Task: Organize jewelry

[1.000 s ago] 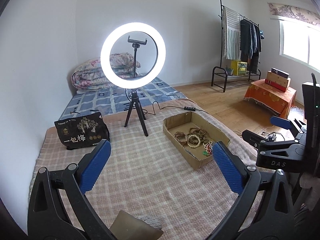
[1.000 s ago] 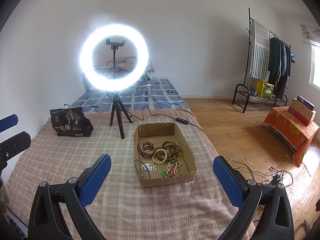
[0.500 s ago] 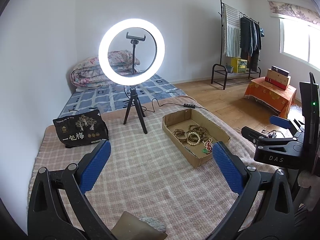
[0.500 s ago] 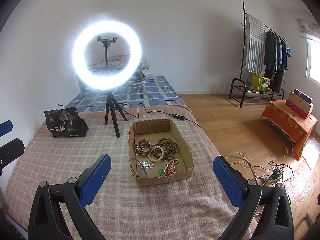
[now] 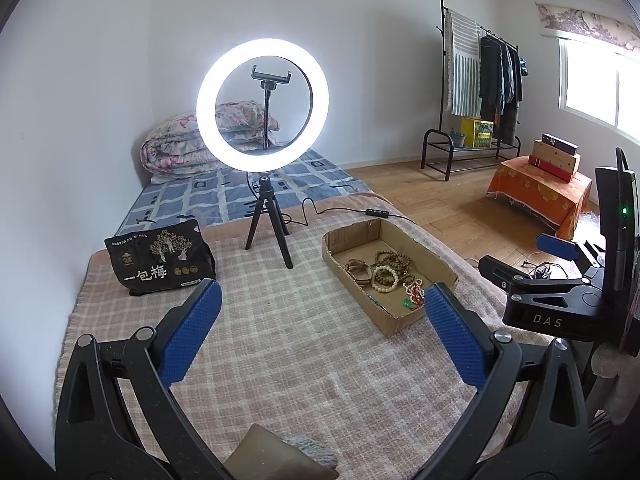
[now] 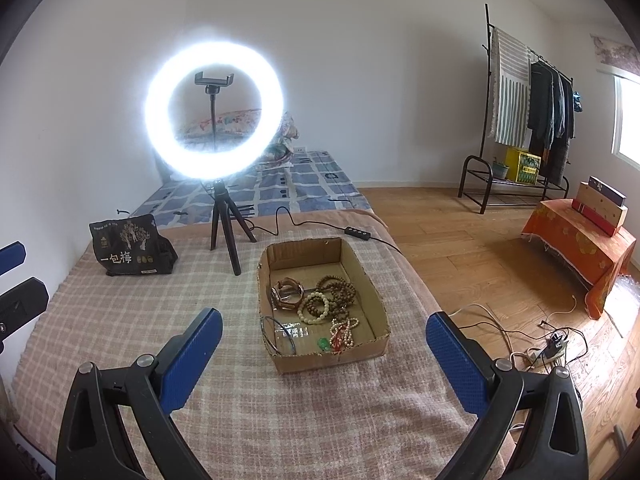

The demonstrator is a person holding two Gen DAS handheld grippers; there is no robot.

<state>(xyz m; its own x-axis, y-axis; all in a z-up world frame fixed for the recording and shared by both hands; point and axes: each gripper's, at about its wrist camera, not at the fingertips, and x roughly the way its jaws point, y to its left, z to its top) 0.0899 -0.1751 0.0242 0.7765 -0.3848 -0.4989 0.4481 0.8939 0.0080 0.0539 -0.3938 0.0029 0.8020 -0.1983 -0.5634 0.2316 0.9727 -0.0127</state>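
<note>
A shallow cardboard box (image 6: 384, 320) lies on a pink checked blanket (image 6: 240, 400); it also shows in the left wrist view (image 5: 444, 272). Inside lie several bead bracelets: a cream one (image 6: 314, 307), dark wooden ones (image 6: 338, 288), a red-and-white strand (image 6: 342, 332), a watch-like band (image 6: 286, 294), a green charm (image 6: 323, 344) and a clear packet (image 6: 292, 332). My right gripper (image 6: 324, 344) is open and empty, held above the blanket just before the box. My left gripper (image 5: 320, 328) is open and empty, to the left of the box. The right gripper's body (image 5: 552, 304) shows in the left wrist view.
A lit ring light on a tripod (image 6: 224, 240) stands behind the box, its cable (image 6: 356, 232) trailing right. A black printed bag (image 6: 128, 248) lies at the back left. Behind are a mattress with folded quilt (image 5: 192, 148), a clothes rack (image 6: 528, 120), an orange-covered table (image 6: 580, 240), and floor cables (image 6: 552, 344).
Both grippers have shifted slightly; the box sits a little nearer and more central in the right wrist view. Both stay open and empty.
</note>
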